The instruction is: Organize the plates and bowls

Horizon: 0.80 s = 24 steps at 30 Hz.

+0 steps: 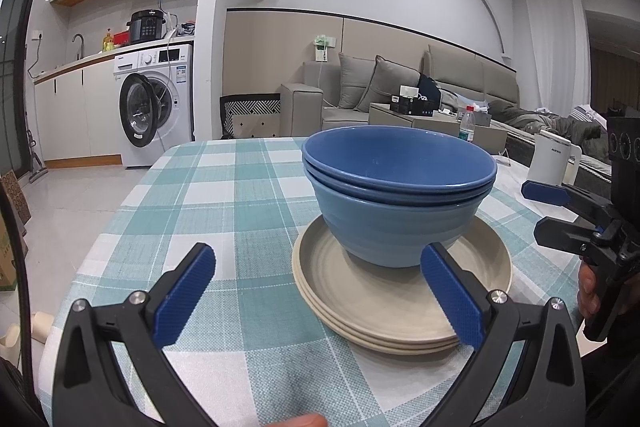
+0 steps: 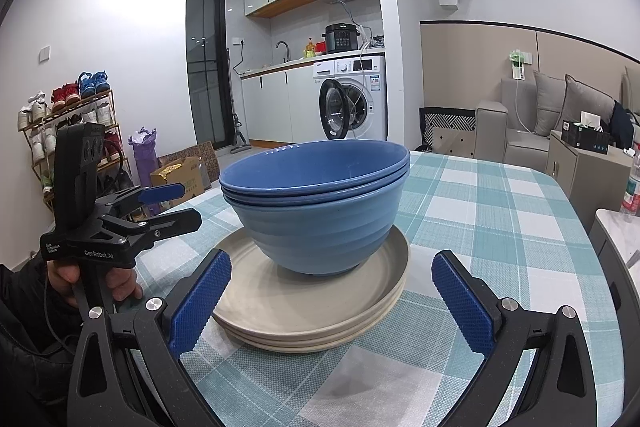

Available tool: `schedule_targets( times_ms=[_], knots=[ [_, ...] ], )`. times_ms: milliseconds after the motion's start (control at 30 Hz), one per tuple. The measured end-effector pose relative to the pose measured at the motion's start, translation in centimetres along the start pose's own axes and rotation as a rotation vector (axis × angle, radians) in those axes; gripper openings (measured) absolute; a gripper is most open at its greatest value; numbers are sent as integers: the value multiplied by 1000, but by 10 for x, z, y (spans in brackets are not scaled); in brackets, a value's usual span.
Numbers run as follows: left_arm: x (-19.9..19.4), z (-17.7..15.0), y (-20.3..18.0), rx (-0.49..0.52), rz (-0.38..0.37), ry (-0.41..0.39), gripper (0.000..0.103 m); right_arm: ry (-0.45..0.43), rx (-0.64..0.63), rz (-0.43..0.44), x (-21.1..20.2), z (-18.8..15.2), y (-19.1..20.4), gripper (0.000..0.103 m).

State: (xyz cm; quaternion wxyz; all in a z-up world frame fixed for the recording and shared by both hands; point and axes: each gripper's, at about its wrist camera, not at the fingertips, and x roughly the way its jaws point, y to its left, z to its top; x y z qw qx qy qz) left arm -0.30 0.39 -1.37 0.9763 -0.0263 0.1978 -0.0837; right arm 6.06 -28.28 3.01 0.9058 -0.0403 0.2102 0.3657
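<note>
Three nested blue bowls (image 1: 396,195) (image 2: 320,207) stand on a stack of three beige plates (image 1: 384,303) (image 2: 312,311) on the checked tablecloth. My left gripper (image 1: 318,255) is open just in front of the stack, its right pad (image 1: 452,295) over the plates' near rim and nothing between the fingers. My right gripper (image 2: 332,263) is open too, straddling the near edge of the plates from the other side. Each gripper shows in the other's view: the right gripper (image 1: 548,211) at the far right, the left gripper (image 2: 176,205) at the left, held by a hand.
A white kettle (image 1: 554,157) stands at the table's right edge, beside a plastic bottle (image 1: 467,125). The tablecloth (image 1: 224,195) (image 2: 492,211) stretches bare around the stack. Beyond are a washing machine (image 2: 354,99), a sofa and a shoe rack (image 2: 72,131).
</note>
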Motion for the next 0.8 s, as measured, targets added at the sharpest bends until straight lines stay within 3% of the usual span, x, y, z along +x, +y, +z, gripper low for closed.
schedule_targets(
  times_ms=[800],
  knots=[
    [-11,2,-8,4,-14,-10,103,-10,-5,-2,-1,3,-3,102]
  ],
)
